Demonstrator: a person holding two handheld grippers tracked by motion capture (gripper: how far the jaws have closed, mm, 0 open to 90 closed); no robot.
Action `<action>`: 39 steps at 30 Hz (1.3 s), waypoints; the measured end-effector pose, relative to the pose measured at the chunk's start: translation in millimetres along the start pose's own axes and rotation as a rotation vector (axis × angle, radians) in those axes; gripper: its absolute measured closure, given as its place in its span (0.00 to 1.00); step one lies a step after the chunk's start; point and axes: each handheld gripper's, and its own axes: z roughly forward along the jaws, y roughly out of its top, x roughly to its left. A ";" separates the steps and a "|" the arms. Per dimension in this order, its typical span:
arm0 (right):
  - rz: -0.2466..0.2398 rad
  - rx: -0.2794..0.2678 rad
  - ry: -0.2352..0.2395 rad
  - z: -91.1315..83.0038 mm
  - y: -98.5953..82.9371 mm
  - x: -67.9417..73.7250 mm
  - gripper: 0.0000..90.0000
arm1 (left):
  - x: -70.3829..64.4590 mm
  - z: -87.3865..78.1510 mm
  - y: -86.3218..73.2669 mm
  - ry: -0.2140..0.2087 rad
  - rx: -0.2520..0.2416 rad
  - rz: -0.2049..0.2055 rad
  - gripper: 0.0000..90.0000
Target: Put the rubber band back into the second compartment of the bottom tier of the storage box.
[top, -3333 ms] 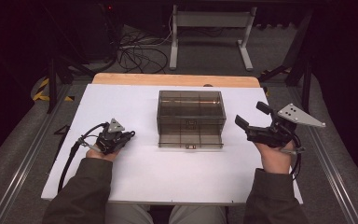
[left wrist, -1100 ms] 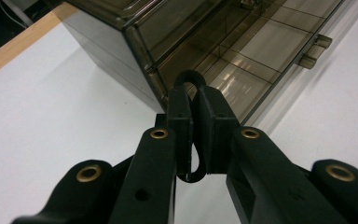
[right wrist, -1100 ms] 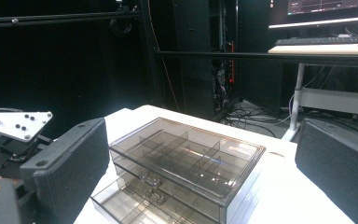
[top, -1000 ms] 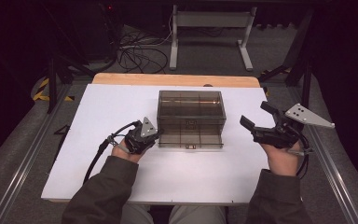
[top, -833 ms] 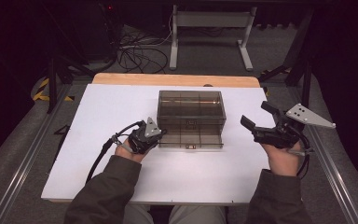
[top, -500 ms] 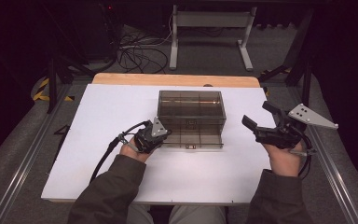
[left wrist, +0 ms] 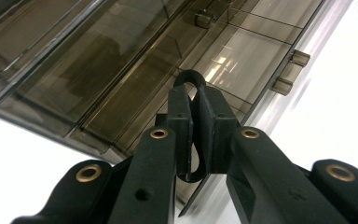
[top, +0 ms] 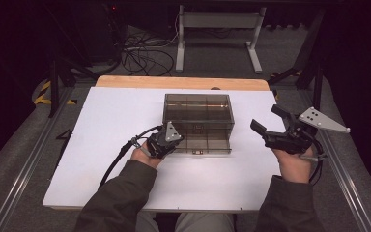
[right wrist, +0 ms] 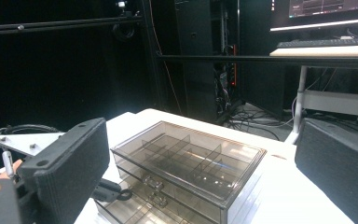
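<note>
Your left gripper (top: 165, 139) has its jaws pressed together against the smoked-plastic drawer box (top: 198, 115) mid-table, seemingly to work the lower drawer (top: 204, 146), while your right gripper (top: 270, 126) waits beside it, jaws spread.

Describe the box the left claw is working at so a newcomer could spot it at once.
On the white table, look to the middle, toward the far wooden edge. There sits the smoky clear plastic organizer box, split into compartments, its lower drawer slid slightly toward the person, with the left claw at its front.
</note>
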 end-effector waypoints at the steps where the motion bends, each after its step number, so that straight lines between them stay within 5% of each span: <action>1: 0.000 0.001 0.000 0.0 0.0 -0.2 0.04 | -0.3 1.0 0.3 -0.003 0.000 -0.002 0.93; 39: 0.012 -0.019 0.015 -4.0 1.3 -2.5 0.04 | -15.8 29.1 18.7 -0.033 0.030 0.029 0.93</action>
